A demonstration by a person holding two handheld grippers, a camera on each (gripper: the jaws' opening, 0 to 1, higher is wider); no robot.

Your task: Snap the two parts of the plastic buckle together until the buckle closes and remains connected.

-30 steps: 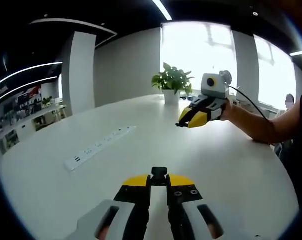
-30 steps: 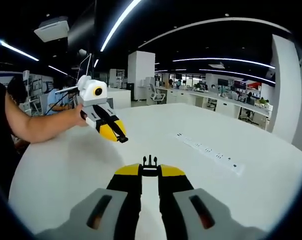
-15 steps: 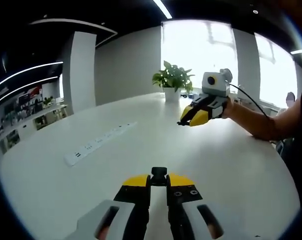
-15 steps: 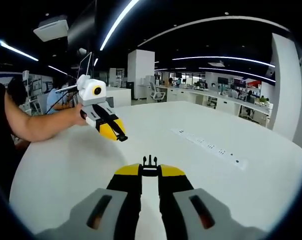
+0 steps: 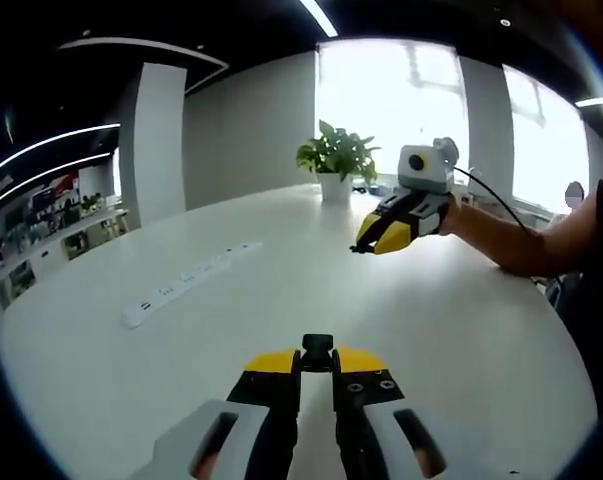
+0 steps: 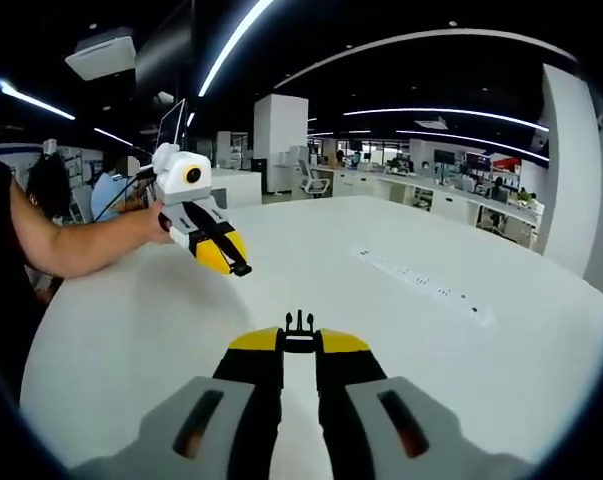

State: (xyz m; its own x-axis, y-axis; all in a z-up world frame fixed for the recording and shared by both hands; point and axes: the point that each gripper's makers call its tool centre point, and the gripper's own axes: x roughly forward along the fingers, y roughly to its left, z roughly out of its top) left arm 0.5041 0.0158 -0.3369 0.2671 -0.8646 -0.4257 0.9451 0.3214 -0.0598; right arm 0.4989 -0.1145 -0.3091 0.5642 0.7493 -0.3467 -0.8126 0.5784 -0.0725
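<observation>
In the left gripper view my left gripper (image 5: 317,358) is shut on a black buckle socket part (image 5: 317,349) that juts from between its yellow tips. Beyond it, held above the white table (image 5: 221,320), the right gripper (image 5: 373,240) points toward me with a small black piece at its tip. In the right gripper view my right gripper (image 6: 299,336) is shut on the black pronged buckle part (image 6: 299,325). The left gripper (image 6: 231,262) hangs at upper left, carried by a person's hand, its black part just visible. The two parts are well apart.
A white power strip (image 5: 186,285) lies on the table to the left, also seen as the power strip (image 6: 421,288) at right. A potted plant (image 5: 336,165) stands at the far table edge. Office desks and a person's forearm (image 6: 81,250) fill the background.
Both views have tilted slightly, so the opposite gripper sits a little higher in each. The grips on the buckle parts are unchanged.
</observation>
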